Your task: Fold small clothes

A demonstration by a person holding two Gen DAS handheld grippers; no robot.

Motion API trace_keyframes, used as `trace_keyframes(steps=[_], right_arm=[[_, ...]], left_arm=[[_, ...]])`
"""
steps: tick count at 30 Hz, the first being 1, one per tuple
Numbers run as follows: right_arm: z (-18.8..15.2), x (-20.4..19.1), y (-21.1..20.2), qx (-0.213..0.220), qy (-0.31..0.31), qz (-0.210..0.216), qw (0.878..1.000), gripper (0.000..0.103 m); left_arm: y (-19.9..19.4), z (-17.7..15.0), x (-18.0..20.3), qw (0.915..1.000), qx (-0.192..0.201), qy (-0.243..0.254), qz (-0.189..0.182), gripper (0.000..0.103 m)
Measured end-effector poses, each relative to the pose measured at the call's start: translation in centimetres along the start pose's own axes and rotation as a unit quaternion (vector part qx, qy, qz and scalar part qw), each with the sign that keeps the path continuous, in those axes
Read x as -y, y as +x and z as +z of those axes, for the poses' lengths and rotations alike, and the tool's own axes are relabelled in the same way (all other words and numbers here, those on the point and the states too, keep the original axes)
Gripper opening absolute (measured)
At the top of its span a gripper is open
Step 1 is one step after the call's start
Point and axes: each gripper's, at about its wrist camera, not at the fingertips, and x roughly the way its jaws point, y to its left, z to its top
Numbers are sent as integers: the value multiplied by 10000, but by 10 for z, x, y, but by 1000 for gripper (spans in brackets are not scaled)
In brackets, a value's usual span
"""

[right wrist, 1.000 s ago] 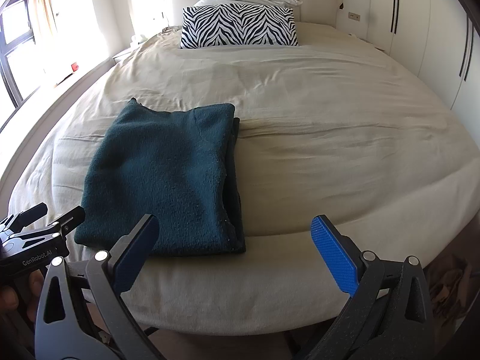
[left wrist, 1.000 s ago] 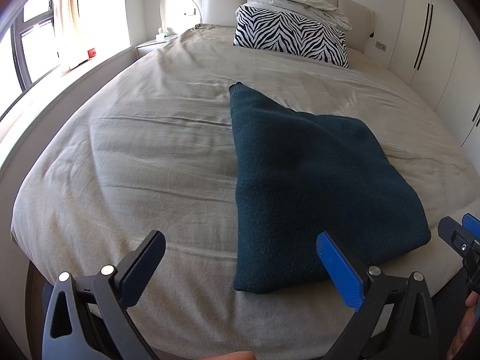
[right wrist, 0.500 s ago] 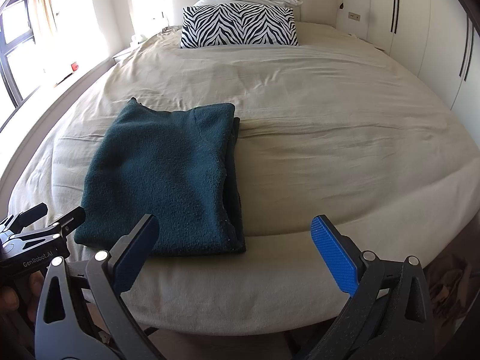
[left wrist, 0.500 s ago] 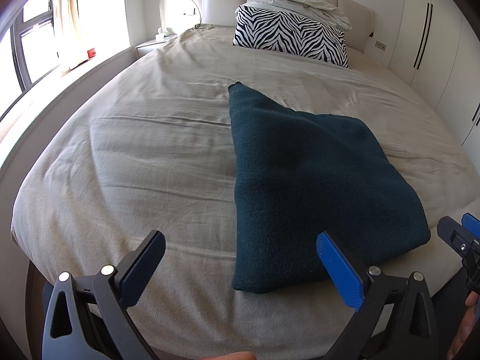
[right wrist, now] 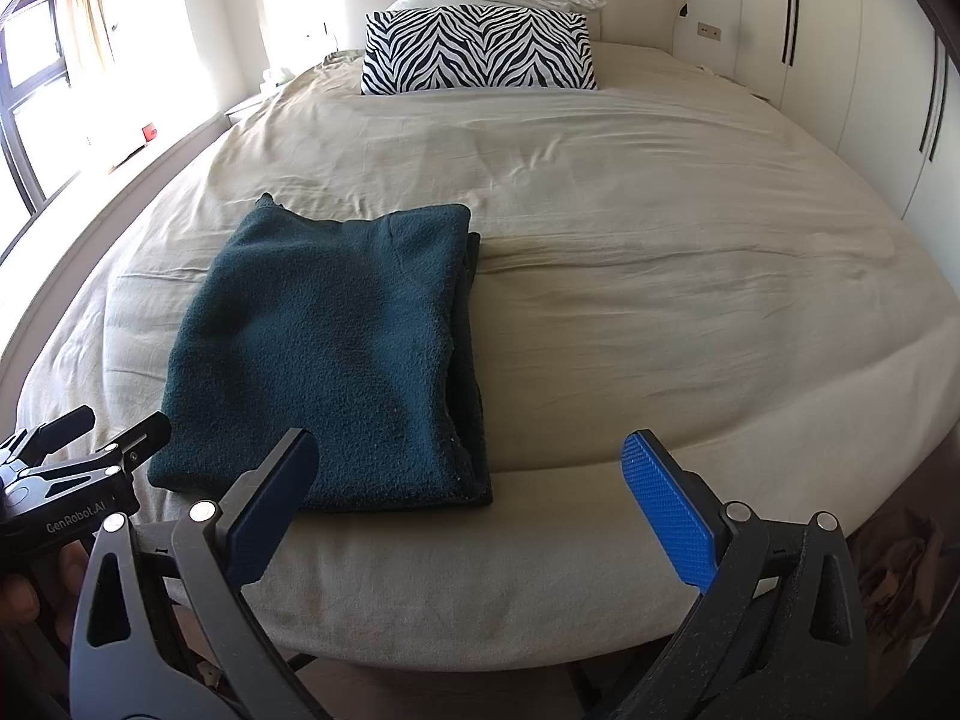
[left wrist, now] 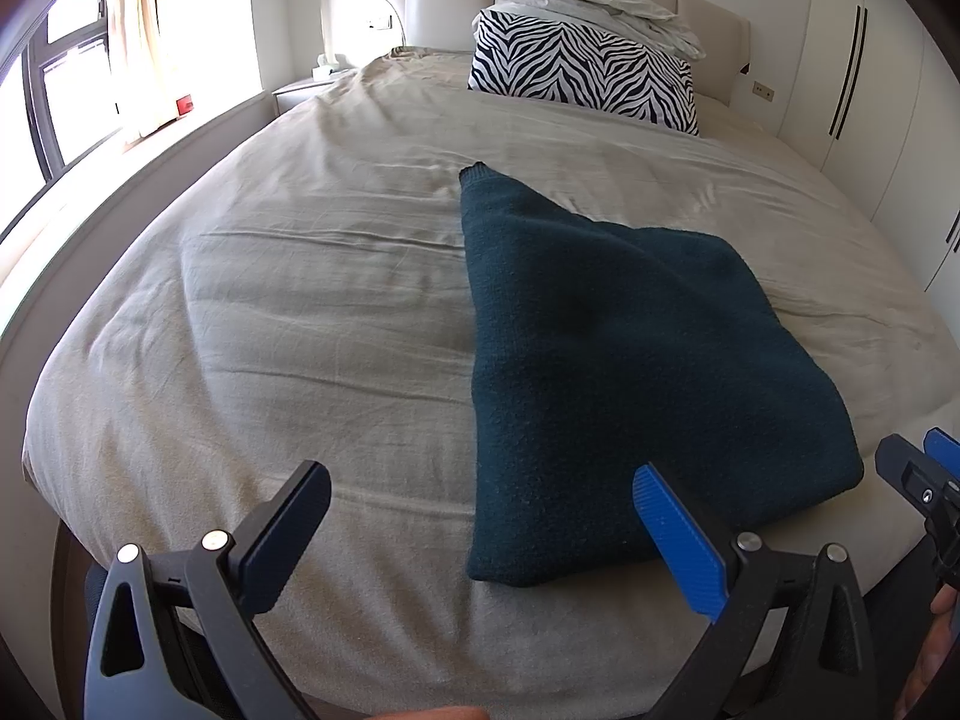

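Both grippers hang at the foot of the bed (right wrist: 600,228) with jaws spread wide, holding nothing and touching nothing. The left gripper (left wrist: 480,534) sits just short of the mattress edge; the right gripper (right wrist: 468,492) does the same beside it.

The sweater (left wrist: 624,360) lies folded flat on the beige cover near the foot edge, at about 1 o'clock from the left gripper and 11 o'clock from the right. Its long axis runs from the foot toward the headboard, roughly 6 to 12, with one narrow corner poking out at the far left end. The layered edges show along its right side in the right wrist view (right wrist: 336,348).

A zebra pillow (right wrist: 480,51) stands at 12 o'clock.
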Motion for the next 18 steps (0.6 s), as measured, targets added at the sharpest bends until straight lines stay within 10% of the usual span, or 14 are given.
trace_keyframes(steps=[18], right_arm=[[-3,5,4,-62,13,29,10000,103]], left_arm=[[0,-5,-5,10000,33,-41,19,103]])
